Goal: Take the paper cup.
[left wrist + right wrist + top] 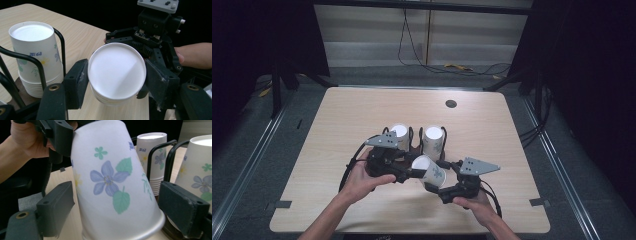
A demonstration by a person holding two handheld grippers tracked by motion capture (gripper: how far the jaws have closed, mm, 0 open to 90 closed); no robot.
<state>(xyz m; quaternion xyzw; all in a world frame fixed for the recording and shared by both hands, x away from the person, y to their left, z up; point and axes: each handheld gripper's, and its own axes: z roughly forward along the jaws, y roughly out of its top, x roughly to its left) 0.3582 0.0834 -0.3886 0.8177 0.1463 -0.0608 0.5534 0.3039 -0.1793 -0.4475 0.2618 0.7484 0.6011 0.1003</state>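
A pale wooden table with rounded corners fills the middle of the high view, a small dark round grommet set near its far edge. Around it lies grey floor with metal rails, black drapes stand at both sides, and cables trail along a light wall at the top of the frame.

At the table's centre a black wire rack holds two stacks of upturned paper cups. Just below it in the frame, the left gripper is clenched on a single flowered paper cup, held tilted above the tabletop. The right gripper sits just beside the cup's rim end.

The left gripper view looks onto the cup's white base, both pads pressed against its sides, with the right gripper behind it. The right gripper view instead shows the cup's wall with its purple flower and green leaves; here the jaws stand released on either side, with gaps to the cup.
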